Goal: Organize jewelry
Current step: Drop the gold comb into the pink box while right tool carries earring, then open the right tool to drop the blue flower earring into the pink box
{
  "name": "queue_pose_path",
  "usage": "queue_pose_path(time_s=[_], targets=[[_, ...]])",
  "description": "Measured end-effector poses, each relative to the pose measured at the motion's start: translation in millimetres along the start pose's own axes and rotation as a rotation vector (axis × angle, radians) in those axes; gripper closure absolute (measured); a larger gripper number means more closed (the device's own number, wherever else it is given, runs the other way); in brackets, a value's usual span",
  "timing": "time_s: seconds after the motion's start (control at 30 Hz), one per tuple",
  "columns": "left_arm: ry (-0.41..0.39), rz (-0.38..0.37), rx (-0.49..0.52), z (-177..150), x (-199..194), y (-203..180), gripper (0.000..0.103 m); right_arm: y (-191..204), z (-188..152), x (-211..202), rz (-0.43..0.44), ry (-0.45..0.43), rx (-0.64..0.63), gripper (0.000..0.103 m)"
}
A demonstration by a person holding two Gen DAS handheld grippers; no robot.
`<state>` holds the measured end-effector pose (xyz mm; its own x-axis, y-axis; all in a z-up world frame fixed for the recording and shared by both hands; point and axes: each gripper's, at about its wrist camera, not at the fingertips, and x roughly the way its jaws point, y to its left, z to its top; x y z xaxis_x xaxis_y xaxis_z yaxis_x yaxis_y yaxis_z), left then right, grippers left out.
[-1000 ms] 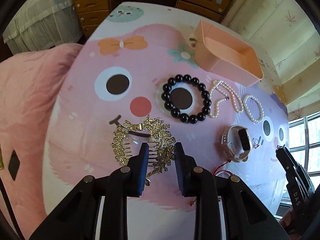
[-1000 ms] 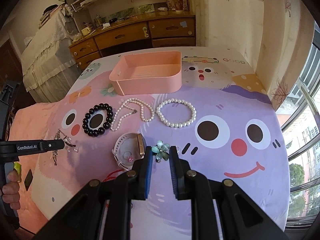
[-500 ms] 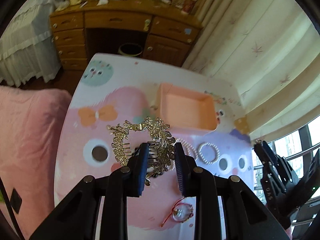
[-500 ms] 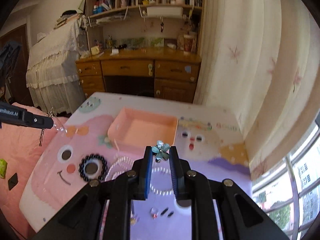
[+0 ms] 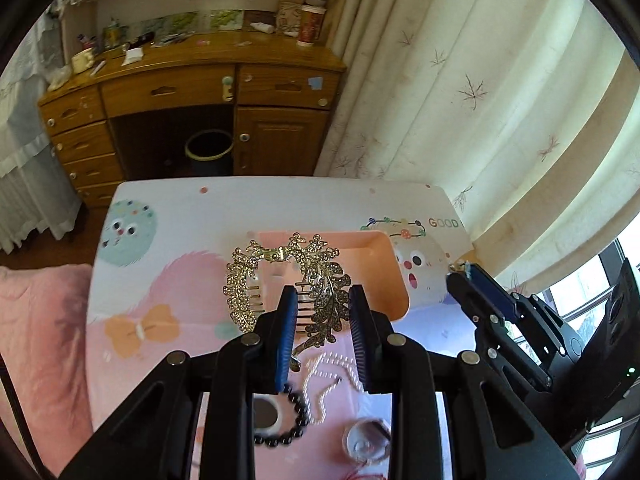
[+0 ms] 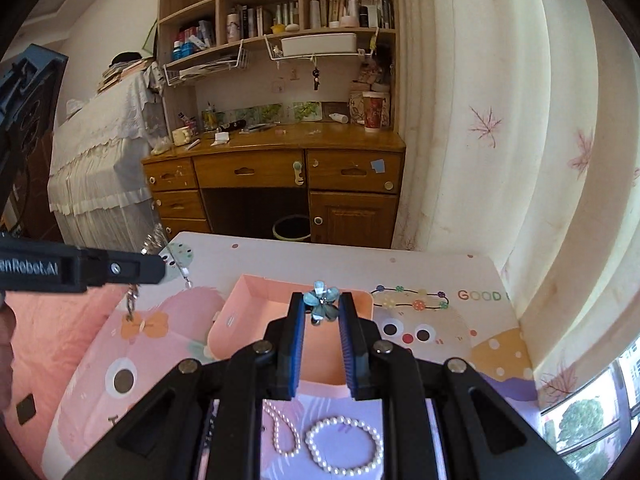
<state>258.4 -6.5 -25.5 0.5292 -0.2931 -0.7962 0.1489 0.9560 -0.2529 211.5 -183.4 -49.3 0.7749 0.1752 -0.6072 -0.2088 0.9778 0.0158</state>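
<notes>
My left gripper [image 5: 323, 295] is shut on a gold filigree hair comb [image 5: 242, 284], which hangs in the air over the near side of the pink tray [image 5: 382, 270]. My right gripper [image 6: 322, 305] is shut on a small blue-green flower brooch [image 6: 320, 297], also raised in front of the pink tray [image 6: 236, 320]. Each gripper shows in the other's view: the right gripper [image 5: 466, 278] is beside the tray's right end, and the left gripper [image 6: 158, 268] is to its left. A pearl bracelet [image 6: 344, 446], a pearl necklace [image 5: 320, 384], a black bead bracelet [image 5: 286, 430] and a watch [image 5: 366, 444] lie on the cartoon sheet below.
Beyond the bed's far edge stand a wooden desk [image 5: 192, 88] and a dark bin [image 5: 209, 151]. Curtains [image 5: 480, 100] hang along the right side. A pink quilt [image 5: 36, 340] covers the bed's left part. Shelves [image 6: 276, 20] rise above the desk.
Both grippers have risen off the sheet with the comb and the brooch and moved toward the pink tray. The jewelry left on the sheet has slid to the bottom of both views.
</notes>
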Motion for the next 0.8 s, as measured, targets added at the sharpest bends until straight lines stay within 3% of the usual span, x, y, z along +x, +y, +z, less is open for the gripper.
queue_pose_path(time_s=[0.4,0.47,0.53,0.6,0.8], targets=[[0.088,-0.042,-0.023,12,54,-1,0.079,-11,3,36,-0.003,0.050,0.032,0.086],[0.094,-0.043,-0.022,13,56,1,0.070,-12,4,41,0.008,0.070,0.043,0.084],[0.091,-0.035,-0.014,15,56,2,0.045,-13,5,45,0.020,0.095,0.059,0.065],[0.080,-0.022,-0.010,15,53,4,0.044,-13,4,46,0.031,0.097,0.074,0.055],[0.084,0.010,-0.021,14,46,13,0.041,-7,4,43,0.042,0.103,0.076,0.054]])
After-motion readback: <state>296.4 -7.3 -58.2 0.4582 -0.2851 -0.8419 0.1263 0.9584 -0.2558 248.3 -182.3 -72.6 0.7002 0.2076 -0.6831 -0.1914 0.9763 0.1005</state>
